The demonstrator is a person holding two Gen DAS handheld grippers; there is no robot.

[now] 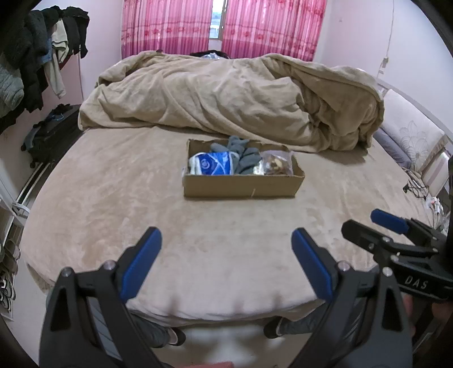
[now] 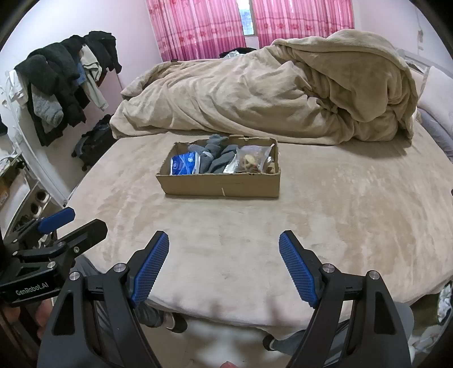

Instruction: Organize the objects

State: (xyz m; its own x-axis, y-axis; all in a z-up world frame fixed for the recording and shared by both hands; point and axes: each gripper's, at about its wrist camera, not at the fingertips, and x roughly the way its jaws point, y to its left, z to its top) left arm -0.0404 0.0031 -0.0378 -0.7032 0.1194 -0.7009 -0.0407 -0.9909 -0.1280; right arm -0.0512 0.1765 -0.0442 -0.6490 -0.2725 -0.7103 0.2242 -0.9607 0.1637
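A shallow cardboard box (image 1: 240, 188) sits in the middle of the bed, also in the right wrist view (image 2: 219, 185). It holds a blue and white packet (image 1: 211, 164) at the left, grey gloves (image 1: 240, 157) in the middle and a clear snack bag (image 1: 276, 162) at the right. They show again in the right wrist view: packet (image 2: 184, 164), gloves (image 2: 216, 155), bag (image 2: 252, 160). My left gripper (image 1: 226, 240) is open and empty above the bed's near edge. My right gripper (image 2: 223, 243) is open and empty beside it, well short of the box.
A crumpled beige duvet (image 1: 226, 93) lies across the far half of the bed (image 1: 113, 212). Clothes hang on a rack (image 2: 62, 82) at the left, with a dark suitcase (image 1: 53, 136) below. Pink curtains (image 1: 220, 25) cover the far window. A headboard (image 1: 413, 141) is at the right.
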